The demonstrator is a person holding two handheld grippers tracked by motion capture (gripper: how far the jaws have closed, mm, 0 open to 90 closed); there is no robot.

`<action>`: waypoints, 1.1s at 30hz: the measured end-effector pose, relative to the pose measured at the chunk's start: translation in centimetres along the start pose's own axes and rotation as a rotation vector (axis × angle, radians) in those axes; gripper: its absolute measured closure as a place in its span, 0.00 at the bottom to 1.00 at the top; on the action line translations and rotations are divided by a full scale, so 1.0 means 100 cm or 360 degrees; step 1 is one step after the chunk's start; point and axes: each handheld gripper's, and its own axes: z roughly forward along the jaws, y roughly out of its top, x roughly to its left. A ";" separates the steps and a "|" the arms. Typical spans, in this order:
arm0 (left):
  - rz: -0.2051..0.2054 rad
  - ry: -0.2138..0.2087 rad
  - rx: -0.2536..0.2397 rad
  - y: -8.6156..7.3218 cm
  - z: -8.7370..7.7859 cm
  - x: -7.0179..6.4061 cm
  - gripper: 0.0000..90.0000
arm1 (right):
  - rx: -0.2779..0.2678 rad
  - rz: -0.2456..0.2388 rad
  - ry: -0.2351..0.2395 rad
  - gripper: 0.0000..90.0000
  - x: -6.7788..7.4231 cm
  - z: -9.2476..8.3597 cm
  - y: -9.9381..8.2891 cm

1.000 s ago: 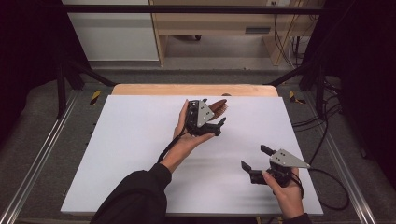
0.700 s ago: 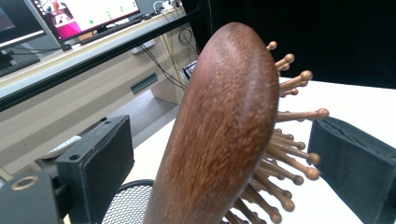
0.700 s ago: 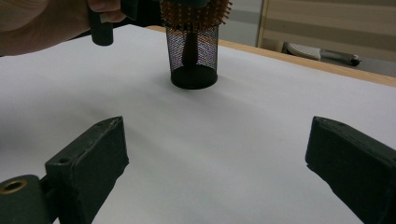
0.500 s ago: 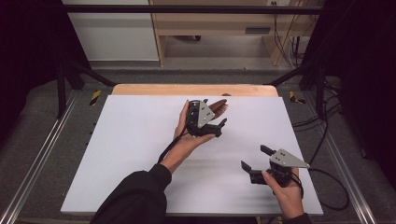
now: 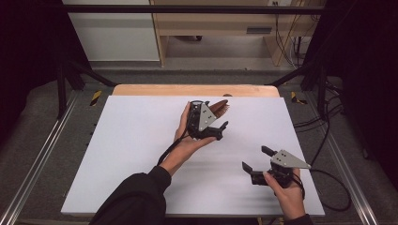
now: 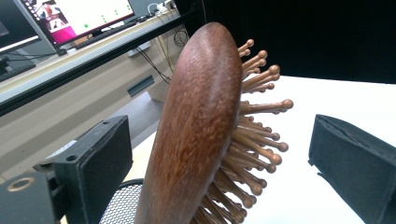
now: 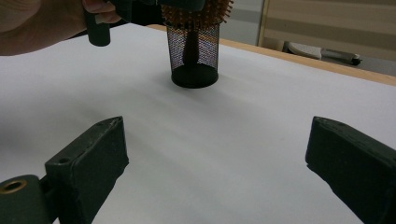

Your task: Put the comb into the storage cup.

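Standing upright in a black mesh cup (image 7: 194, 56), the wooden hairbrush (image 6: 205, 126) is sitting handle-down, its bristled head rising above the cup's rim toward the far middle of the white table (image 5: 131, 140). The left gripper (image 5: 206, 123) is hovering at that head: in the left gripper view the brush's polished back is showing between the two black jaws, which are standing spread with a clear gap on either side, the pegs pointing toward one jaw and touching neither. The person's left hand (image 5: 185, 136) is holding this gripper over the cup, the dark sleeve (image 5: 136, 199) coming in from the near edge. The right gripper (image 5: 256, 164) is resting low near the table's near right corner, well apart from the cup, its jaws likewise standing wide with only bare table between them. The right hand (image 5: 286, 194) is grasping it from behind.
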 end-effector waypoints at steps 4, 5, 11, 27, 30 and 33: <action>-0.0003 0.0001 -0.0009 0.001 -0.001 0.000 0.07 | 0.0001 -0.0002 -0.0001 0.07 0.000 0.000 0.000; -0.0003 -0.0001 -0.0010 0.001 -0.001 0.000 0.07 | 0.0002 -0.0002 -0.0001 0.07 0.000 0.000 0.000; 0.0006 -0.0011 -0.0020 0.002 -0.002 -0.002 0.07 | 0.0000 0.0002 0.0001 0.07 0.000 0.000 0.000; 0.0020 0.0006 -0.0068 0.006 -0.011 -0.003 0.07 | 0.0006 -0.0001 -0.0002 0.07 0.000 0.000 0.000; 0.0013 0.0008 -0.0079 0.006 -0.014 -0.002 0.07 | 0.0004 -0.0001 0.0000 0.07 0.000 0.000 0.000; 0.0006 0.0006 -0.0088 0.005 -0.017 -0.002 0.07 | 0.0006 -0.0001 0.0000 0.07 0.000 0.000 0.000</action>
